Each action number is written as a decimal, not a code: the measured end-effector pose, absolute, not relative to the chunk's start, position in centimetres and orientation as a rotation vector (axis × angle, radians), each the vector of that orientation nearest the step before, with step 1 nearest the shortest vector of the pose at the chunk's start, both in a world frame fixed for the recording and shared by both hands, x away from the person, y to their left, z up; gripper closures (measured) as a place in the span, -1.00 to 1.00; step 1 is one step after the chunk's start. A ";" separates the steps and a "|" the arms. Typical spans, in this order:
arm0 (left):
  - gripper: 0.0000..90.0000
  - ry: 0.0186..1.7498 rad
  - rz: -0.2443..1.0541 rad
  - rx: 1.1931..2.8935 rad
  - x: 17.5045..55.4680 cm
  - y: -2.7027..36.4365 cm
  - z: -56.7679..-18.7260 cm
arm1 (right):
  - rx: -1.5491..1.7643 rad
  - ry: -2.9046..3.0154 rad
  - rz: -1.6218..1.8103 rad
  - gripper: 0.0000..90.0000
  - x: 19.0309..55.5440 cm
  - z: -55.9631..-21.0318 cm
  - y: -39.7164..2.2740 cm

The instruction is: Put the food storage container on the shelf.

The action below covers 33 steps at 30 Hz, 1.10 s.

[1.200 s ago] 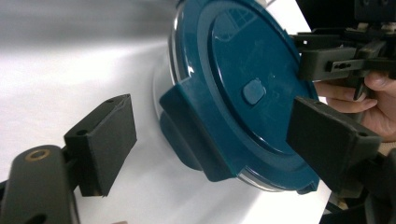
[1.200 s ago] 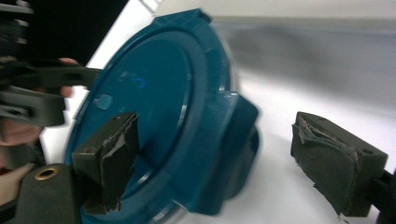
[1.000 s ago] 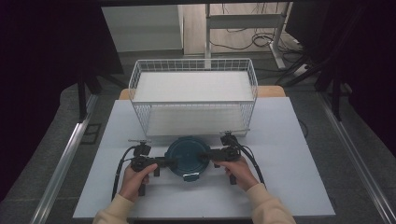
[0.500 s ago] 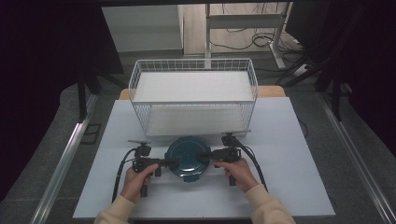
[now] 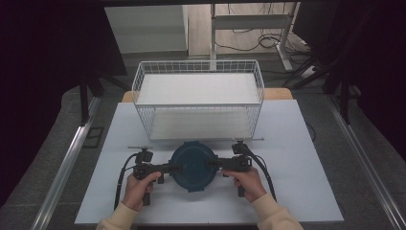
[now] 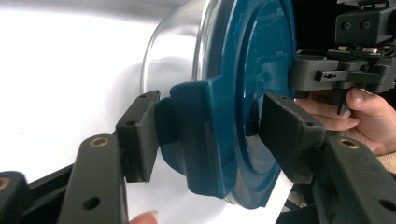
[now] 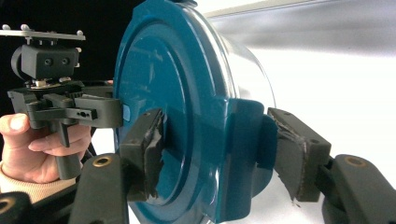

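**Teal lid held at both side clips, basket ahead**

Teal plastic forms the round lid that sits on a clear bowl; the lidded bowl lies directly between the two grippers, on or just over the white tabletop, and which of the two cannot be told. The left gripper is closed narrowly over the clip on its side of the lid, one pad under the clip and the other on the lid's top face; the right gripper clamps the opposite clip in the same way, both pads in contact as far as its own view shows. Beyond both grippers, on the side away from the person, stands a white wire basket, near the bowl but apart from it.

Compared with one second ago, little has changed; the bowl has shifted at most a trace towards the person, and both grippers hold the same places on the rim. Judged from this, a two-sided grasp is settled and a lift or carry has not yet begun; the basket is a likely destination.
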<state>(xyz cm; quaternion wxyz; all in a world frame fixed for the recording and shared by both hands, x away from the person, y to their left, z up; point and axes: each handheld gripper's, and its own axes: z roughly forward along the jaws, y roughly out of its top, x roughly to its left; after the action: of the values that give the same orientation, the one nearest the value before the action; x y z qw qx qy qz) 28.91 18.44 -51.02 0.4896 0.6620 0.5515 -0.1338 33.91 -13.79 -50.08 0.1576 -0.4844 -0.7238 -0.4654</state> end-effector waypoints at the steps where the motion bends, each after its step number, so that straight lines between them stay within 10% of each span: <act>1: -0.09 1.340 -0.325 1.608 28.9 18.4 -51.0 | -1.386 -2.071 -1.332 -0.13 33.9 -50.1 -13.8; 33: -0.09 1.199 -0.216 1.629 28.1 18.1 -46.5 | -1.268 -2.249 -1.524 -0.09 31.8 -44.7 -14.2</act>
<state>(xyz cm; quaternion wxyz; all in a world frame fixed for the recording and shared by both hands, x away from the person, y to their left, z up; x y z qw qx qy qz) 28.06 18.09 -46.54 0.5259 0.6811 0.5014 -0.0903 31.75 -14.24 -44.72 0.0717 -0.4219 -0.7483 -0.5069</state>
